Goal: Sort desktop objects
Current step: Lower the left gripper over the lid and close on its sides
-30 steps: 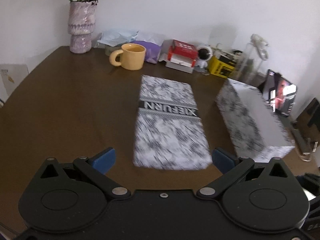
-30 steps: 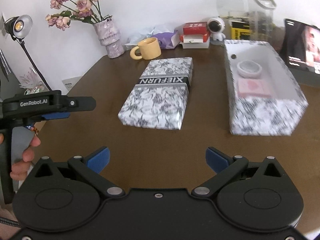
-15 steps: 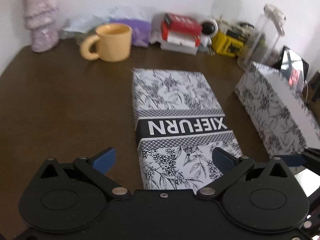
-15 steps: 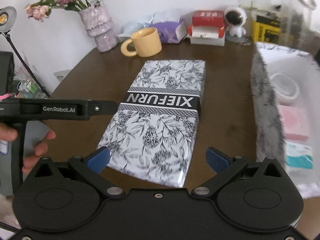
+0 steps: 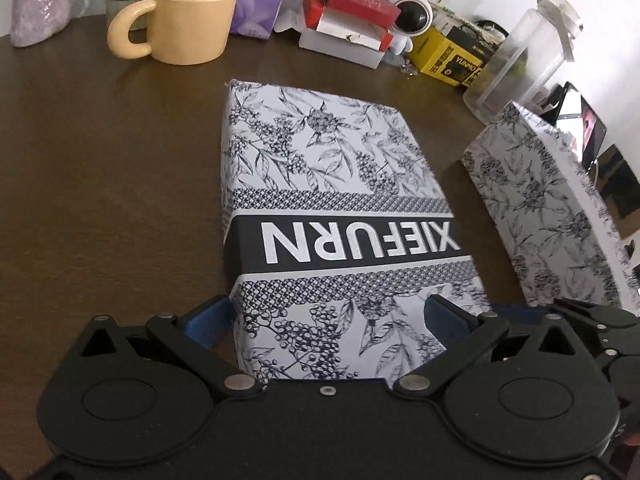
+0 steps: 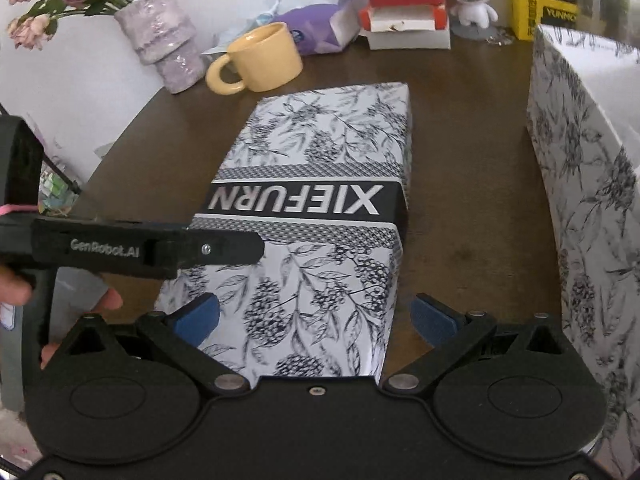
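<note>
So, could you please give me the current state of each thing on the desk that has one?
Lid: flat on the desk, print side up, near end between both open tools.
Left tool: open, straddling the lid's near end.
Right tool: open, straddling the same end.
Box: lid off, upright beside the lid.
Mug: upright.
Vase: upright, holding flowers.
</note>
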A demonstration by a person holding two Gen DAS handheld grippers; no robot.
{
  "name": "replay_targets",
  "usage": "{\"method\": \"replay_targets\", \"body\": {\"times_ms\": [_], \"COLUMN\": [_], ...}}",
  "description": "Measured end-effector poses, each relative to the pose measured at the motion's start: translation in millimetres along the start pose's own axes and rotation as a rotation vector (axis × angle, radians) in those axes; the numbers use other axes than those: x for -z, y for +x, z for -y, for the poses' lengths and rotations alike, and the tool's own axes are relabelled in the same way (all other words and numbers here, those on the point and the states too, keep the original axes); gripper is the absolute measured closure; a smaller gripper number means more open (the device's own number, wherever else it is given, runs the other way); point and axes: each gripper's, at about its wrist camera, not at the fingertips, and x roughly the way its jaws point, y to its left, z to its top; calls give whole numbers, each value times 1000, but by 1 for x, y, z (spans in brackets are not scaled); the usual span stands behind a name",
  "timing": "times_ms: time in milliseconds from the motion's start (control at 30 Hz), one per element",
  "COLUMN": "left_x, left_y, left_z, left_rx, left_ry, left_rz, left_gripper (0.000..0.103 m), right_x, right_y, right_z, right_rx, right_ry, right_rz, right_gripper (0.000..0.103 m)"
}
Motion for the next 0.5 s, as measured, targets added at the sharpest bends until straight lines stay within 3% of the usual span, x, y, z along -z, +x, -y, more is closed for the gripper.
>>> {"method": "replay_targets", "body": {"times_ms": [133,500], "left_x": [0,2], "left_y": [2,4], "left_z": [0,0], "left_rx": [-5,-21], "left_ry": [4,-1], "left_rz": [17,61], "left_gripper": [0,0], "right_x": [3,7], "right_y": [11,24], "right_z": [7,4], "right_rx": [-25,-33], "right_ry": [38,9], "right_rz": [0,112], "right_gripper": [0,0]}}
